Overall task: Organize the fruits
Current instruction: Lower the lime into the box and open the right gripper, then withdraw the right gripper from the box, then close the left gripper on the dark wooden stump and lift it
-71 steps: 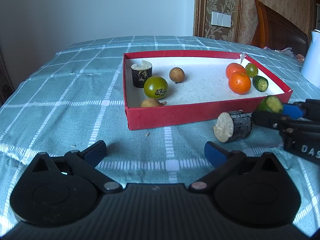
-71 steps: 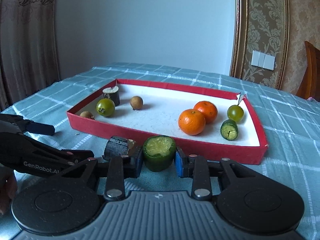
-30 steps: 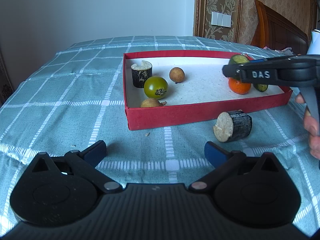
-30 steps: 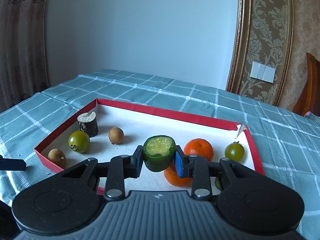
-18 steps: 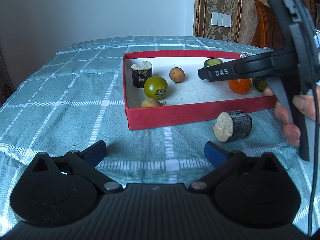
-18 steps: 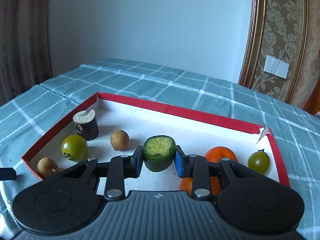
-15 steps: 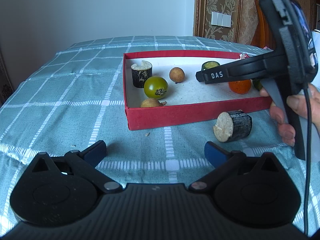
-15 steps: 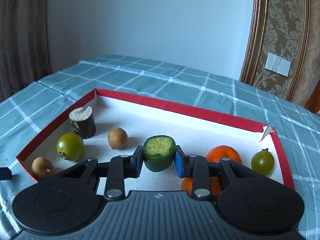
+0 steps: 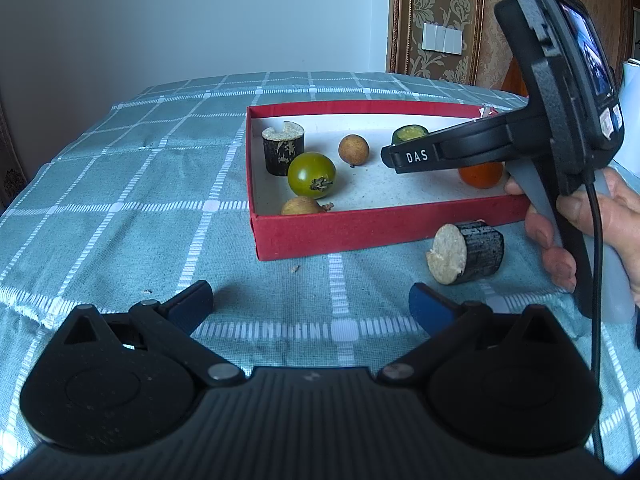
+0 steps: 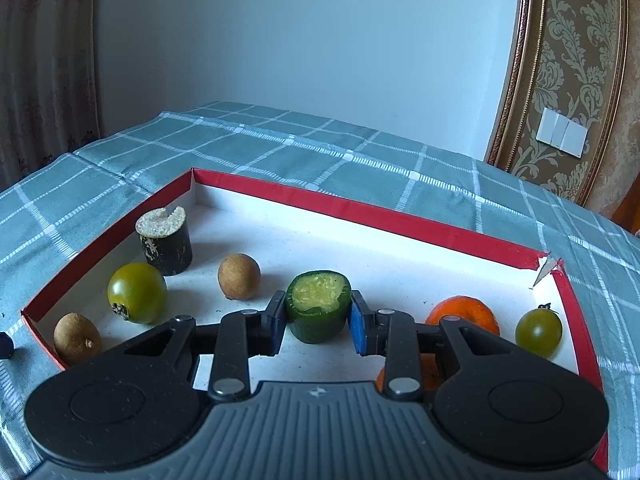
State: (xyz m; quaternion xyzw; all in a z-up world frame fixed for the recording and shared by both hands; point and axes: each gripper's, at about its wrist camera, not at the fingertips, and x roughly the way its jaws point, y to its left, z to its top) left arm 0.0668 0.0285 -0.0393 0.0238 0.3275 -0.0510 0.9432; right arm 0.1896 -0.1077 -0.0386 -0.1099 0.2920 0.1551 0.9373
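Note:
My right gripper (image 10: 318, 320) is shut on a green cucumber chunk (image 10: 318, 306), cut face up, held over the middle of the red tray (image 10: 360, 210). The same chunk (image 9: 409, 134) peeks out behind the right gripper's finger in the left wrist view. Inside the tray lie a dark sugarcane stub (image 10: 165, 244), a green tomato (image 10: 137, 292), two brown longans (image 10: 239, 276) (image 10: 77, 338), oranges (image 10: 464, 314) and a second green tomato (image 10: 538, 328). A second sugarcane piece (image 9: 464, 252) lies on the cloth in front of the tray. My left gripper (image 9: 310, 306) rests open on the cloth, nothing between its fingers.
The green checked tablecloth (image 9: 120, 184) covers the whole table. A person's hand (image 9: 580, 232) holds the right gripper's handle at the right edge. A wall with a light switch (image 10: 562, 134) stands behind; a wooden headboard shows at the far right.
The right gripper has carried the cucumber chunk leftward and lower over the tray's middle. The left gripper has stayed put, open.

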